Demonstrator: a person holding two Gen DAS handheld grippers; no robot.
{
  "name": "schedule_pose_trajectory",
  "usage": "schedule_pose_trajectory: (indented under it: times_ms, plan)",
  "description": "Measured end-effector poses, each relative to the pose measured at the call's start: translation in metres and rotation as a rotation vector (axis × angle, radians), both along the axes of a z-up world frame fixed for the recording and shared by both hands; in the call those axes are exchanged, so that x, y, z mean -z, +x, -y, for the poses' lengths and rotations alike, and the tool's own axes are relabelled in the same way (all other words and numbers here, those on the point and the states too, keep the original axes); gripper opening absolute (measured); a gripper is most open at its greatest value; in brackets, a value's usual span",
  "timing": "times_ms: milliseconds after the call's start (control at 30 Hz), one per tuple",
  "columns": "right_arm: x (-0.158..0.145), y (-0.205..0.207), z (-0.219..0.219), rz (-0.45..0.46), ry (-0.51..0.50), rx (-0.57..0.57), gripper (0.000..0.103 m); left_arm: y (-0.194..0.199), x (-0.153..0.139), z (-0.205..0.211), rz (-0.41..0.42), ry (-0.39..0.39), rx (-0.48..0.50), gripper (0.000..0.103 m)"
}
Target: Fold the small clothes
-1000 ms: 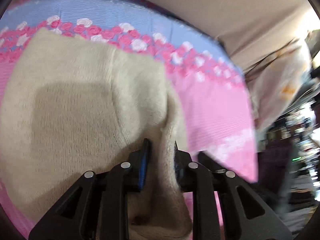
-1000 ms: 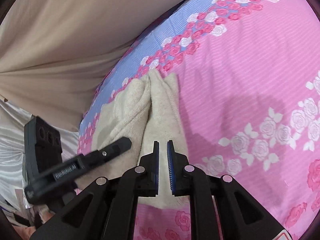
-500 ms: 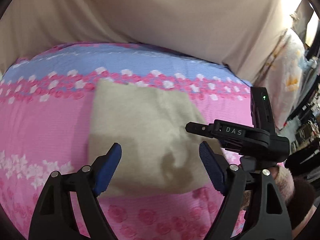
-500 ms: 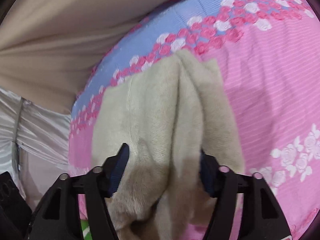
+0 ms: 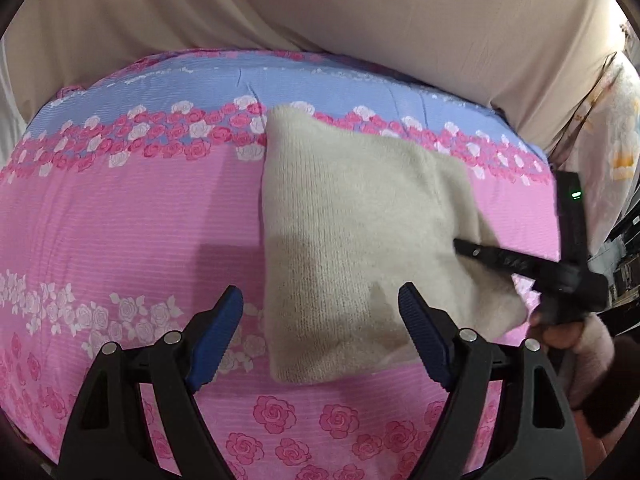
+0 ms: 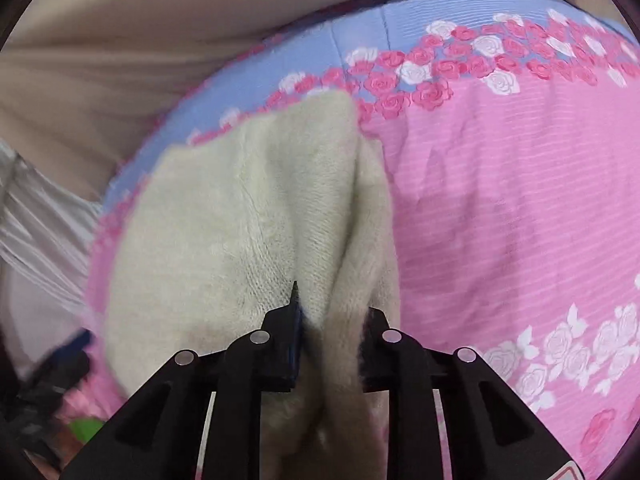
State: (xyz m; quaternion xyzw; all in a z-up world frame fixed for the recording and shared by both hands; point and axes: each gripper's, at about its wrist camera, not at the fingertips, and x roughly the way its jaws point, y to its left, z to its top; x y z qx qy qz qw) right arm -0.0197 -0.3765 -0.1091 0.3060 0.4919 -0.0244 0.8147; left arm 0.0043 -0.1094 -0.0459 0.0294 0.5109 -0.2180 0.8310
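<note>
Pinching a raised ridge of the cream knit garment (image 6: 248, 216) near its close edge, the right gripper (image 6: 332, 344) has just narrowed its jaws onto the fabric, probably to carry that side over for the next fold. Opposite, the left gripper (image 5: 320, 328) hangs with its jaws spread wide and nothing between them, clear of the cloth, leaving the fold free to move. Beyond both, the garment lies folded on the pink rose-print bedspread (image 5: 120, 220), reaching toward its blue border.
</note>
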Motion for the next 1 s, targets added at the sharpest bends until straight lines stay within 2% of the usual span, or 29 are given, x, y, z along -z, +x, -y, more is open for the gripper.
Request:
schedule_pose_trajectory:
  times_ms: [33, 133, 200, 267, 333, 400, 433, 467, 500, 533, 600, 667, 733, 767, 833, 933, 1000]
  plan:
    - [-0.009, -0.004, 0.002, 0.017, 0.009, 0.023, 0.023, 0.0, 0.003, 0.001, -0.004, 0.017, -0.002, 0.078]
    - [-0.052, -0.024, 0.0, 0.105, -0.08, 0.055, 0.024, 0.003, 0.012, 0.0, -0.031, 0.033, -0.02, 0.078]
    - [-0.076, -0.036, -0.01, 0.162, -0.095, 0.024, 0.023, 0.005, 0.016, -0.002, -0.044, 0.038, -0.028, 0.078]
    - [-0.087, -0.046, -0.027, 0.195, -0.074, -0.024, 0.018, 0.004, 0.017, -0.002, -0.044, 0.04, -0.025, 0.078]
    - [-0.081, -0.051, -0.04, 0.175, -0.065, -0.069, 0.009, 0.004, 0.018, -0.001, -0.037, 0.05, -0.019, 0.078]
    - [-0.05, -0.049, -0.05, 0.082, -0.098, -0.084, 0.007, 0.004, 0.019, 0.001, -0.034, 0.062, -0.014, 0.08]
    - [-0.025, -0.05, -0.049, 0.017, -0.115, -0.064, 0.001, 0.004, 0.021, 0.001, -0.033, 0.066, -0.01, 0.081]
    - [0.003, -0.051, -0.045, -0.043, -0.106, -0.039, 0.0, 0.004, 0.024, 0.001, -0.033, 0.079, -0.005, 0.083]
    - [0.017, -0.057, -0.038, -0.004, -0.049, -0.019, 0.0, 0.004, 0.027, 0.002, -0.036, 0.087, 0.003, 0.085]
    - [0.019, -0.063, -0.032, 0.033, -0.007, 0.006, 0.0, 0.004, 0.033, 0.004, -0.048, 0.1, 0.019, 0.086]
    - [0.012, -0.068, -0.022, 0.036, 0.068, 0.058, 0.0, 0.002, 0.044, 0.003, -0.058, 0.127, 0.026, 0.086]
    - [-0.01, -0.068, -0.02, 0.048, 0.028, 0.056, 0.0, 0.002, 0.043, -0.003, -0.072, 0.092, 0.02, 0.086]
    - [-0.036, -0.066, -0.016, 0.092, -0.038, 0.055, 0.017, 0.005, 0.029, -0.014, -0.087, -0.003, 0.005, 0.084]
    - [-0.048, -0.061, -0.01, 0.114, -0.049, 0.054, 0.019, 0.01, 0.02, -0.021, -0.087, -0.048, -0.016, 0.084]
    - [-0.057, -0.044, 0.001, 0.138, -0.022, 0.053, 0.031, 0.022, 0.01, -0.03, -0.093, -0.101, -0.053, 0.085]
    - [-0.053, -0.009, 0.018, 0.132, -0.002, 0.057, 0.034, 0.041, 0.01, -0.032, -0.12, -0.127, -0.086, 0.085]
    - [-0.037, 0.017, 0.024, 0.084, 0.011, 0.058, 0.039, 0.045, 0.015, -0.026, -0.149, -0.136, -0.08, 0.085]
